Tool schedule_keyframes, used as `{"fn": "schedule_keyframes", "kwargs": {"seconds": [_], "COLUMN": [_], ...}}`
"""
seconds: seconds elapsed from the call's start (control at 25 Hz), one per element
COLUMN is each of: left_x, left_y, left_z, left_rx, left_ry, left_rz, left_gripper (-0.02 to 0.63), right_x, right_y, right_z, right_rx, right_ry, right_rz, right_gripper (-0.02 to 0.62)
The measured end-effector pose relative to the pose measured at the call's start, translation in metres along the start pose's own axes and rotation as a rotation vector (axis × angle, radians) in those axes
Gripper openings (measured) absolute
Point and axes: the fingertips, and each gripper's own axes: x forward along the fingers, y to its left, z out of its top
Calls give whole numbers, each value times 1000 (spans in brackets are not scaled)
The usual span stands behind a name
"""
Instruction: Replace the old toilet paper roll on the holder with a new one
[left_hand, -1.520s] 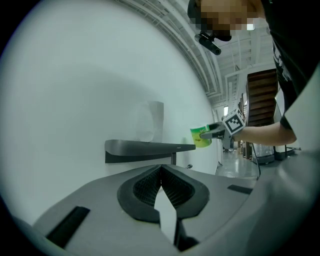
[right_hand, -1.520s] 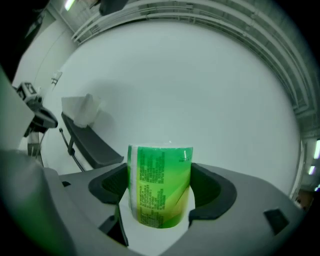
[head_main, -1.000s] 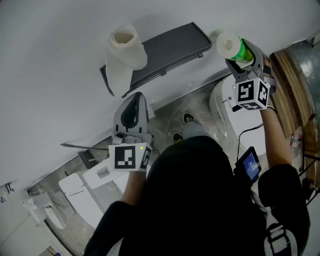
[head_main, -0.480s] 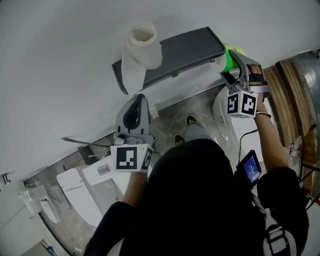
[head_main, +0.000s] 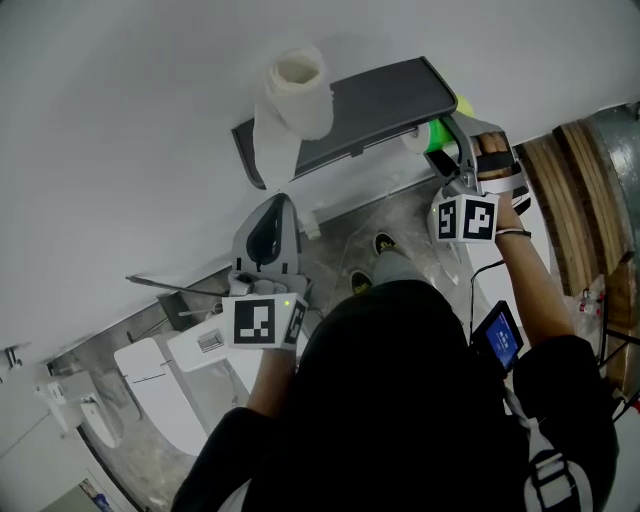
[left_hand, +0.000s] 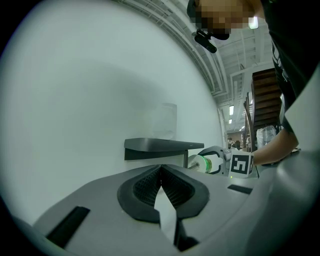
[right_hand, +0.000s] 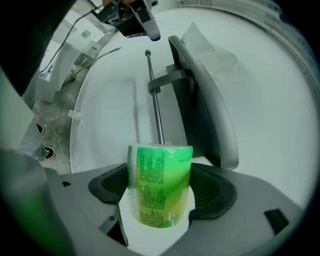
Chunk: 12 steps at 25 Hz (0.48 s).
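Observation:
The dark grey holder (head_main: 370, 105) juts from the white wall, and its thin metal rod (right_hand: 155, 100) runs under the lid. A white paper roll (head_main: 295, 90) stands on top of the lid with a tail hanging down. My right gripper (head_main: 440, 135) is shut on a green-wrapped new roll (right_hand: 160, 185) at the holder's right end. The roll's far end meets the rod's tip. My left gripper (head_main: 272, 205) hangs below the holder, shut and empty. From the left gripper view I see the holder (left_hand: 162, 146) and the green roll (left_hand: 206, 163) beyond my shut jaws.
A white toilet (head_main: 150, 390) stands at the lower left on the marbled floor (head_main: 345, 235). Wooden boards (head_main: 585, 170) run along the right edge. A small lit screen (head_main: 497, 333) hangs at the person's side. The wall (head_main: 120, 150) fills the upper left.
My right gripper has carried the green roll down and left, from above the holder's right end to under its lid at the rod. The left gripper has stayed put.

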Motion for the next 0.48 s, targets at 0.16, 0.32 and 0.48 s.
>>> {"fn": "schedule_keyframes", "kwargs": {"seconds": [0.16,0.32,0.48], "left_x": [-1,0,0], "left_y": [0,-1,-3], "left_z": [0,-2,-2], "left_rx": [-7,0,-2], "left_ry": [-1,2,1], "left_rz": [1,-5,-13], "left_gripper": [23,23,23], "right_x": [-1,-1,-3], "right_y": [0,2,4], "right_z": [18,36,51], "right_rx": [-41,-83,-113], "right_ry": [-20,-43,-69], "right_rz": [-19,-34,-34], "right_gripper": [371,371,371]}}
